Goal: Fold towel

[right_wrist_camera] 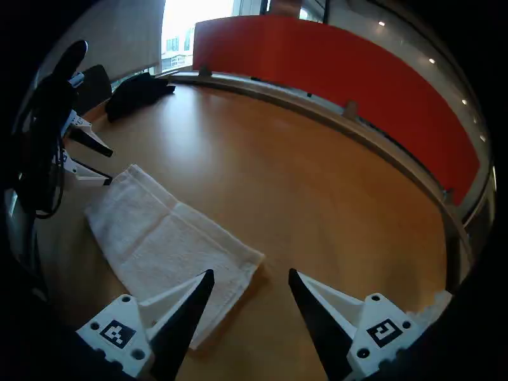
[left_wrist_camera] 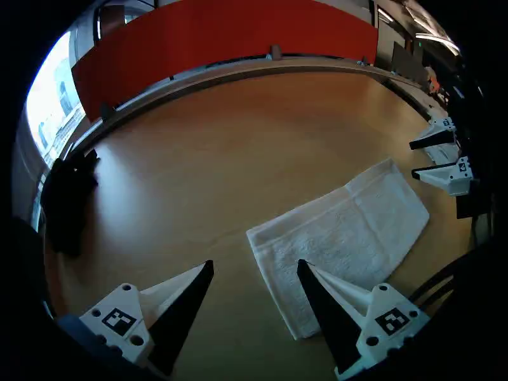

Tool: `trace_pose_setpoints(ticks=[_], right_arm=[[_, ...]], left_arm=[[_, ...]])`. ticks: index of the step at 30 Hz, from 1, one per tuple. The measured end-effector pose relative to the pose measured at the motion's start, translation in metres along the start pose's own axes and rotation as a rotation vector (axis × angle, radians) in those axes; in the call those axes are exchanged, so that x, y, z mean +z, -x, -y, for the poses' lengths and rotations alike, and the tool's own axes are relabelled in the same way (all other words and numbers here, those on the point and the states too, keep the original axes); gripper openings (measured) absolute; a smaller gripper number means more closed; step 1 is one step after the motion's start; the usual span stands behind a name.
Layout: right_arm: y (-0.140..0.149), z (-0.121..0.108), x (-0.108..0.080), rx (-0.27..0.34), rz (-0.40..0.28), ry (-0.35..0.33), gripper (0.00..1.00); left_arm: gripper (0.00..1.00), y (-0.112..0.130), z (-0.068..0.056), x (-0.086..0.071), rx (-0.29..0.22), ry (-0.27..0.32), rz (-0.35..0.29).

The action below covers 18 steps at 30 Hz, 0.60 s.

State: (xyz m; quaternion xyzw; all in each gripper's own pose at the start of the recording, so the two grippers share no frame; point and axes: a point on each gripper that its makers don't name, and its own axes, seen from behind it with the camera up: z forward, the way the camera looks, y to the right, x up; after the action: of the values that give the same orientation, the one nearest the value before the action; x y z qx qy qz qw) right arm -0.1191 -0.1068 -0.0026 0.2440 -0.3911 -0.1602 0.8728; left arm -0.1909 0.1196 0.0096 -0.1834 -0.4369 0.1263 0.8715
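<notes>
Jaws of the left tool point(left_wrist_camera: 254, 263) stand wide apart, holding nothing. In the left gripper view, the tip of its right-hand finger overlaps the near long edge of the towel point(left_wrist_camera: 343, 232), while its left-hand finger sits over bare wood. Whether that tip touches the cloth, I cannot tell.

The right tool point(right_wrist_camera: 251, 273) is likewise spread open with nothing between its fingers. In the right gripper view, its left-hand finger crosses the near corner of the towel, and its right-hand finger is over bare wood.

Each tool also shows from the other's camera. The right tool appears at the far right edge of the left gripper view, fingers apart and pointing in at the towel's far end, just beside it. The left tool appears at the left edge of the right gripper view, also parted and aimed at the opposite end of the cloth.

The towel is white, folded into a long rectangle, and lies flat on the wooden bench point(left_wrist_camera: 241, 140) between the two tools.

A black cable point(right_wrist_camera: 44, 165) hangs by the left tool. Farther out, a dark bundle point(left_wrist_camera: 66, 197) rests on the bench near its far edge, well apart from the towel. A red partition point(left_wrist_camera: 222, 38) runs along that far edge, with a bright window point(left_wrist_camera: 54, 111) beside it.
</notes>
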Motion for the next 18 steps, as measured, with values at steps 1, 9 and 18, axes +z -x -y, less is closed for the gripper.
trace_pose_setpoints(ticks=[1,9,18], right_arm=[[0.001,0.001,-0.001,0.001,0.0,-0.001,0.91],[0.012,0.013,-0.015,0.017,0.001,-0.013,0.91],[0.03,0.028,-0.029,0.032,0.007,-0.027,0.91]], left_arm=[[0.98,0.001,0.0,-0.001,-0.003,0.001,0.001],[0.98,0.015,-0.004,-0.01,-0.027,0.002,0.005],[0.98,0.037,-0.013,-0.023,-0.062,0.01,0.014]])
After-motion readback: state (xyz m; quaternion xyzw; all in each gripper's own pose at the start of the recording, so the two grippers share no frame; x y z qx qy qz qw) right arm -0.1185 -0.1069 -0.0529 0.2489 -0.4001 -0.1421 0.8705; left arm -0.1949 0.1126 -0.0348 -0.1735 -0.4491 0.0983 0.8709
